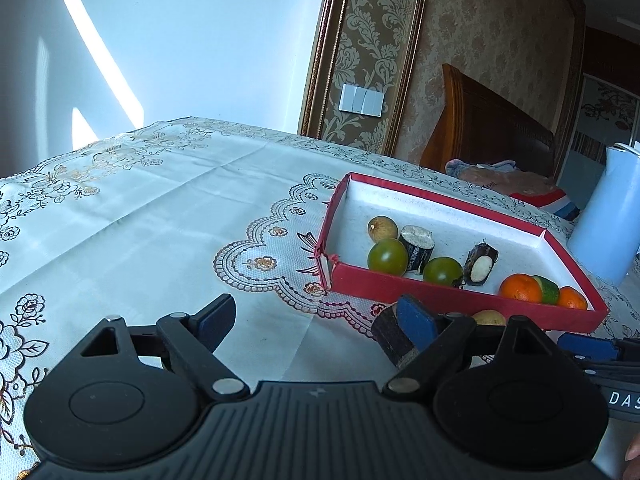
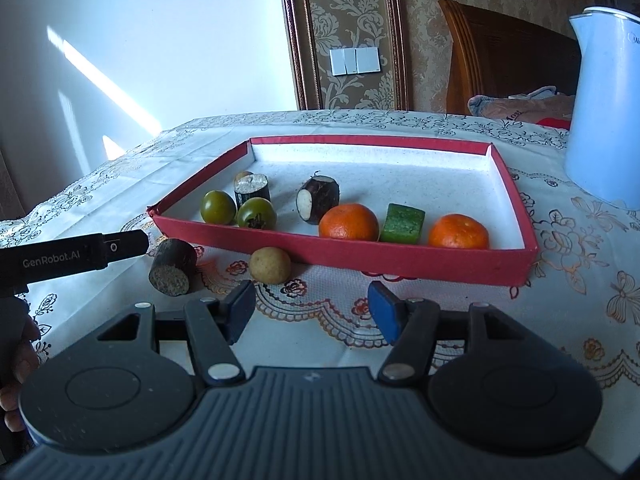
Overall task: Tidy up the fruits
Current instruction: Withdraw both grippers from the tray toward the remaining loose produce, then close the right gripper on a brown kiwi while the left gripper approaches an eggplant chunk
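- Sugarcane piece [image 2: 173, 267] lies on the desk [image 2: 560, 280], just outside left gripper [image 1: 316, 322]; fingers wide apart, empty.
- Right gripper [image 2: 314, 307] likewise spread, empty.
- Longan [image 2: 270, 265] beside red tray [image 2: 400, 264] of fruit.

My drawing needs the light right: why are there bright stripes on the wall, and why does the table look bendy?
In both wrist views sunlight streaks slant across the white wall; the fisheye lens curves the table edge and red box sides.
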